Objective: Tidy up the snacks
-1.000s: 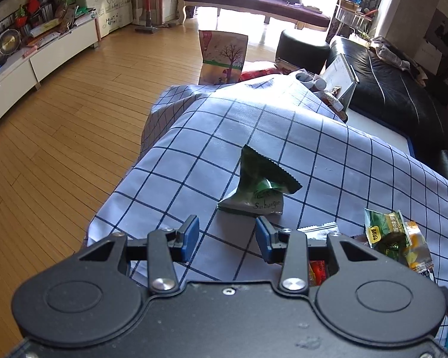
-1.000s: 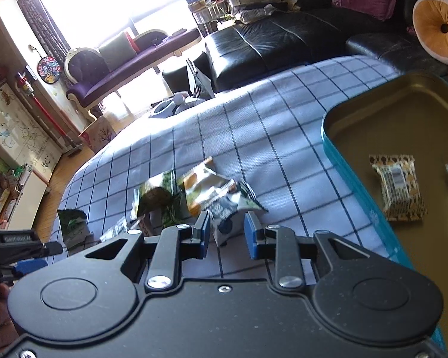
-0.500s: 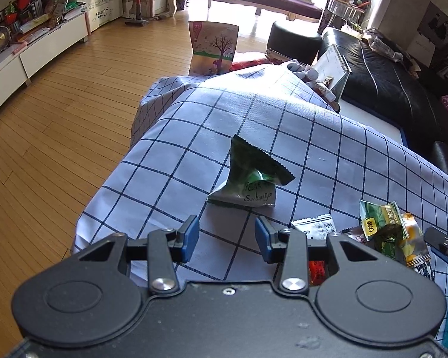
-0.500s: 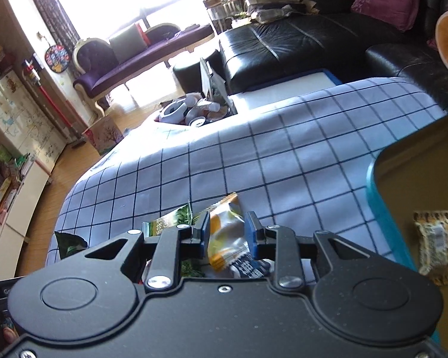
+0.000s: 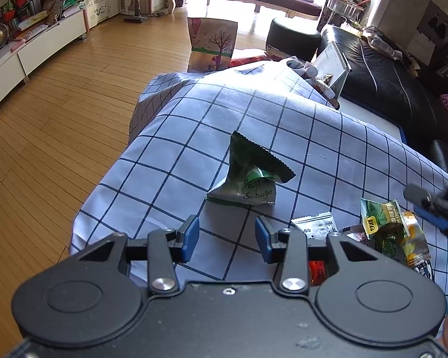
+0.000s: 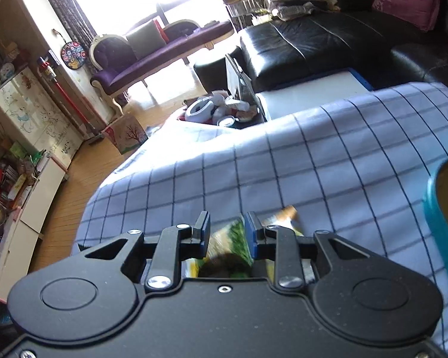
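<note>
right tongs [image 6: 227, 232], part open, now straddle green packet [image 6: 231, 240]; left tongs [image 5: 226, 240] open, empty.

A crumpled green snack packet [image 5: 251, 176] stands upright on the checked cloth; more packets [image 5: 388, 232] lie heaped to its right.

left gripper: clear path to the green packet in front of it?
Probably yes. The left gripper has its jaws apart and empty, pointing at the green packet, which lies alone on the checked cloth; only bare cloth lies between. The snack pile sits off to the side.
</note>
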A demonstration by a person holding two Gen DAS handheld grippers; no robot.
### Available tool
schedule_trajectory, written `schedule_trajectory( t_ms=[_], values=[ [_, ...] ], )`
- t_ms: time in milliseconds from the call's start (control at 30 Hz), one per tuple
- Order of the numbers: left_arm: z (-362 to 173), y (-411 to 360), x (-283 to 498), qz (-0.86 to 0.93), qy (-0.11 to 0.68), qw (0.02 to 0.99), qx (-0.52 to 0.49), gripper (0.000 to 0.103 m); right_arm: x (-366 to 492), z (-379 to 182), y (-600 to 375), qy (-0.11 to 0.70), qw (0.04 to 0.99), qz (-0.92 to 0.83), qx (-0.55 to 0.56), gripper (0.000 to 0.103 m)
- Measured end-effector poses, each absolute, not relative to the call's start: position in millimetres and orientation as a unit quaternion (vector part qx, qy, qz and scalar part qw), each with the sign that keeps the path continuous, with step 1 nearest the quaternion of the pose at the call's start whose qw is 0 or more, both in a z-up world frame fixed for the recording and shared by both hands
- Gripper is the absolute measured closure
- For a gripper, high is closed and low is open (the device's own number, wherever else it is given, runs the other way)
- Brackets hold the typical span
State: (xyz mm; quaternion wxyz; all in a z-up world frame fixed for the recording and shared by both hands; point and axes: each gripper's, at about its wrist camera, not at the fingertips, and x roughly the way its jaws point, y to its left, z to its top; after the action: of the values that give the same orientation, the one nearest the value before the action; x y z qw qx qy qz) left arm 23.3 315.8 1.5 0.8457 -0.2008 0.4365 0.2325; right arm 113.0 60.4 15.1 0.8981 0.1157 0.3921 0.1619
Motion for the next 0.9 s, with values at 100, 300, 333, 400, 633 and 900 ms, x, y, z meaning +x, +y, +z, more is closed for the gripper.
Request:
schedule_trajectory(
  t_ms=[100, 300, 333, 400, 633, 900],
  values=[
    [0.8, 315.5, 24.2, 0.228, 0.438, 0.847, -0.199, 0.062, 124.7, 11.1, 74.0, 0.397, 0.897, 0.168, 0.099, 0.065],
    [-4.2, 313.9, 27.8, 0.215, 0.446, 0.848, -0.190, 0.062, 120.0, -6.2, 78.0, 0.434, 0.882, 0.175, 0.061, 0.066],
    [-4.5, 314.6, 27.9, 0.215, 0.446, 0.848, -0.192, 0.062, 114.4, -5.6, 75.5, 0.436, 0.881, 0.177, 0.055, 0.066],
    [-4.8, 316.6, 27.5, 0.215, 0.445, 0.847, -0.198, 0.062, 104.7, -4.0, 69.8, 0.439, 0.879, 0.179, 0.050, 0.066],
    [-5.5, 318.8, 25.8, 0.207, 0.445, 0.845, -0.211, 0.062, 65.7, -0.7, 47.0, 0.457, 0.867, 0.190, 0.062, 0.065],
    [-5.1, 314.0, 25.8, 0.200, 0.446, 0.848, -0.205, 0.062, 37.4, 6.9, 21.3, 0.443, 0.867, 0.208, 0.090, 0.065]
  ],
)
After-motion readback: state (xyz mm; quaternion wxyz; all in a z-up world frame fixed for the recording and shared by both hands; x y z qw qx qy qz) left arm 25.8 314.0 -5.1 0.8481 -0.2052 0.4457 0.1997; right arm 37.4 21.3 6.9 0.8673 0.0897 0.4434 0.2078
